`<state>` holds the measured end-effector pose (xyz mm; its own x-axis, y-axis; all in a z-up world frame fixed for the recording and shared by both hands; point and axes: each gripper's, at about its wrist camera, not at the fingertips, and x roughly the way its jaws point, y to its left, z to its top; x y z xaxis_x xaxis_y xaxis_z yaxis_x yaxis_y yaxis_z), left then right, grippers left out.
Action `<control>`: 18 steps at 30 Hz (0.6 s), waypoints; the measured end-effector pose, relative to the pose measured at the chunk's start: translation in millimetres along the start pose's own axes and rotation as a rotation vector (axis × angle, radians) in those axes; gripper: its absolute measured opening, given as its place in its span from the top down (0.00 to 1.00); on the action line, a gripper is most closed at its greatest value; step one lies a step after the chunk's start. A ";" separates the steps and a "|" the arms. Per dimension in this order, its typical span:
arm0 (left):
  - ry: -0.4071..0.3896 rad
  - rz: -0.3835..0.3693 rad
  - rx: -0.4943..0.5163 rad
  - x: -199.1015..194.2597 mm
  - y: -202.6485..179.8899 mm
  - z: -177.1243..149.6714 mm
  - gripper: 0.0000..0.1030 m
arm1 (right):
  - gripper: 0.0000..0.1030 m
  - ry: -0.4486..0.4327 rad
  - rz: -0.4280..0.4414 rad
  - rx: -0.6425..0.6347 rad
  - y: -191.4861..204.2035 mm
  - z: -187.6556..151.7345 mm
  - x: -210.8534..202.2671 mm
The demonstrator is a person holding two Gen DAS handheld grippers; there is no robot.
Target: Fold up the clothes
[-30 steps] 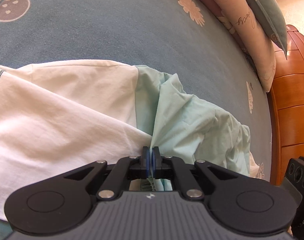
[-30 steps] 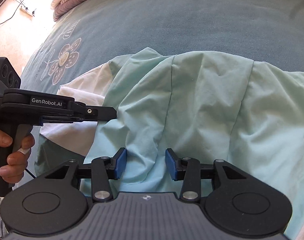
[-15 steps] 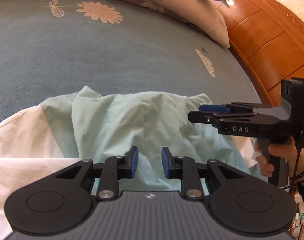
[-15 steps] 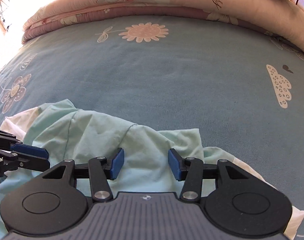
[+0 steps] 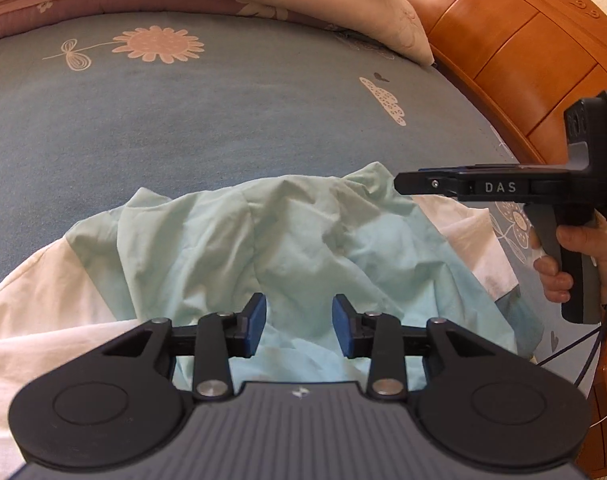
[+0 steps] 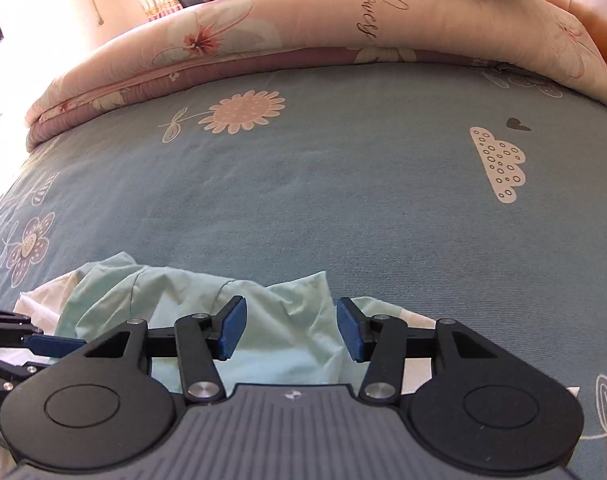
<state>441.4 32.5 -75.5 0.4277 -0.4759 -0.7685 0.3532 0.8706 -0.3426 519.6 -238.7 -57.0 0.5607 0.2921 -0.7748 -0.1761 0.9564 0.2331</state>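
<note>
Left claw (image 5: 299,326) opening, empty above garment (image 5: 287,248); right claw (image 6: 291,330) parted, empty.

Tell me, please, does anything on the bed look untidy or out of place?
Only the garment: its mint part lies rumpled and bunched over the white part on the blue sheet, not flat. Nothing looks damaged.
</note>
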 end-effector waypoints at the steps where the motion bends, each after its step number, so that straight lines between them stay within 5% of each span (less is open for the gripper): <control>1: -0.010 -0.008 0.012 3.0 -4.4 5.3 0.64 | 0.47 -0.012 -0.052 0.005 -7.4 4.3 -0.3; 5: -0.034 -0.081 0.035 26.1 -24.3 28.5 0.61 | 0.47 -0.005 -0.178 -0.075 -26.7 8.1 4.1; 9: -0.018 -0.106 0.087 70.4 -44.1 44.2 0.58 | 0.47 0.032 -0.111 -0.087 -40.2 2.4 14.0; 12: 0.056 -0.067 0.001 95.1 -24.4 39.0 0.67 | 0.47 0.034 -0.080 -0.177 -35.9 -6.2 18.0; 18: 0.081 -0.116 -0.129 94.0 6.0 26.6 0.70 | 0.47 0.035 0.018 -0.480 -12.0 -13.0 32.1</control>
<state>505.8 -10.4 -135.4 0.3204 -0.5671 -0.7588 0.2847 0.8216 -0.4939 529.2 -240.9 -92.3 0.5283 0.3002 -0.7942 -0.5433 0.8383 -0.0445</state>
